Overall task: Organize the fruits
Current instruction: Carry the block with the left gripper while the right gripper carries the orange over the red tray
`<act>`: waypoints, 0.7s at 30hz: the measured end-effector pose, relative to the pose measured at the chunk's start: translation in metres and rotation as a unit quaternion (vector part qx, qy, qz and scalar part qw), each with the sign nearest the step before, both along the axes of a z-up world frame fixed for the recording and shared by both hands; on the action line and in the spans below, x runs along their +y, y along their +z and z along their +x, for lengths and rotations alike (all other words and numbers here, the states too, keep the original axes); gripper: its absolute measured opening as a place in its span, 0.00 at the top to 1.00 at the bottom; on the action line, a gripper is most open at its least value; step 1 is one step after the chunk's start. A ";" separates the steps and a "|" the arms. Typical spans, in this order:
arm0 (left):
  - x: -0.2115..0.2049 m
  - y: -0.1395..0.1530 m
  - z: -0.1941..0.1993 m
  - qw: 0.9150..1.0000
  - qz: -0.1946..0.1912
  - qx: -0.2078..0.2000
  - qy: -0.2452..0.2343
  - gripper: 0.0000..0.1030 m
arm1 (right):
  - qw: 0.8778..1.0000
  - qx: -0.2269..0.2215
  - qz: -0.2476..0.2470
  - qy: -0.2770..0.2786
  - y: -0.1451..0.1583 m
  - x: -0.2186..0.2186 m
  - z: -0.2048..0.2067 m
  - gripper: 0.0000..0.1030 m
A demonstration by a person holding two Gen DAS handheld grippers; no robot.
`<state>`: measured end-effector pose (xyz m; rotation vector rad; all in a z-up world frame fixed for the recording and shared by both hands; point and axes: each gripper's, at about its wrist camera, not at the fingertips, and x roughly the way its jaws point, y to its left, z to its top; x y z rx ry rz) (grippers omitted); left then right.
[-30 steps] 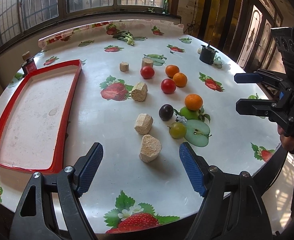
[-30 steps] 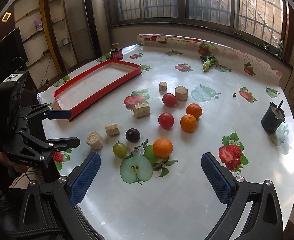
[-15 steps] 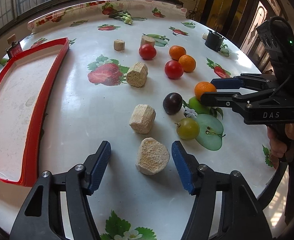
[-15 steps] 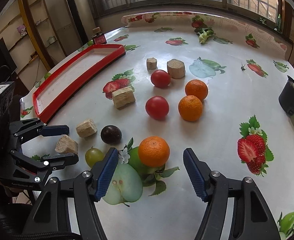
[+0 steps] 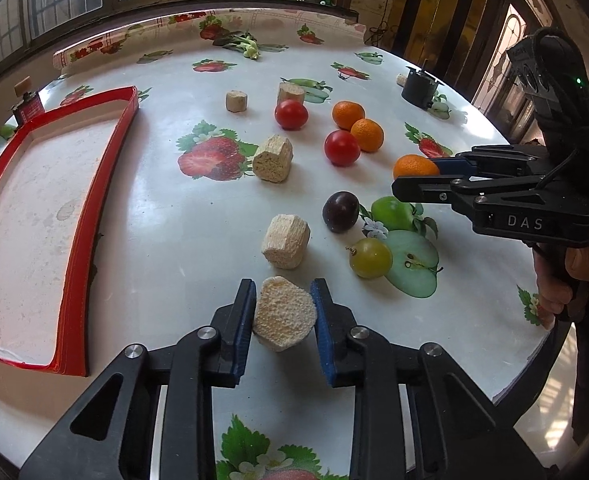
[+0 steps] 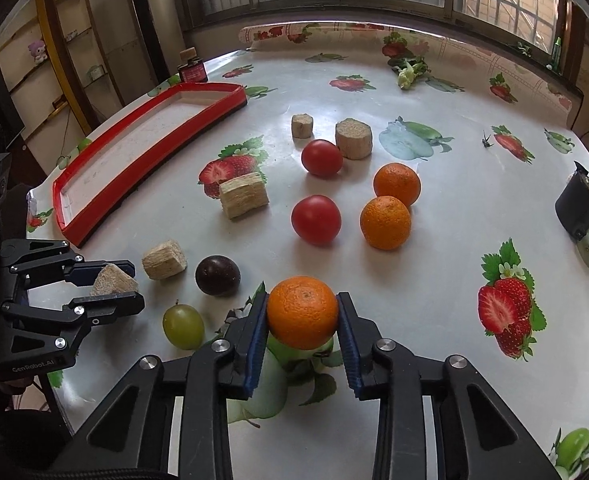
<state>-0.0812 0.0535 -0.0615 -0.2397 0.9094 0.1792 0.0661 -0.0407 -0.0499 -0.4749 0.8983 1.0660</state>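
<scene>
My left gripper [image 5: 283, 286] is closing, and its blue pads press both sides of a pale beige block [image 5: 284, 314] that rests on the table near the front edge. My right gripper [image 6: 302, 298] is closing on an orange [image 6: 302, 312], pads against both its sides, over a printed apple. A dark plum [image 6: 217, 275] and a green fruit [image 6: 183, 327] lie between the two grippers. Two tomatoes [image 6: 316, 220] and two more oranges [image 6: 385, 222] sit further back. The red tray [image 5: 94, 216] at the left holds nothing.
Several more beige blocks [image 5: 285, 246] are scattered among the fruit. A black cup [image 6: 580, 208] stands at the far right and a small red jar [image 6: 192, 70] behind the tray. A hand [image 5: 582, 272] holds the right gripper at the table's edge.
Both grippers came down and forward and closed from wide open: the left around the beige block, the right around the nearest orange.
</scene>
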 end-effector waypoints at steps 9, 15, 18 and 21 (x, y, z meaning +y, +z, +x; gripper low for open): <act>0.019 0.028 -0.024 0.999 0.006 -0.033 0.030 0.75 | 0.998 0.014 0.063 0.008 0.039 0.008 -0.016 0.68; 0.037 0.046 -0.042 0.997 0.009 -0.057 0.054 0.75 | 0.996 0.031 0.087 0.017 0.051 0.026 -0.024 0.68; 0.046 0.054 -0.051 0.995 0.011 -0.067 0.067 0.75 | 0.994 0.041 0.098 0.021 0.056 0.035 -0.027 0.68; 0.055 0.059 -0.059 0.994 0.011 -0.075 0.078 0.75 | 0.993 0.047 0.107 0.025 0.061 0.044 -0.031 0.68</act>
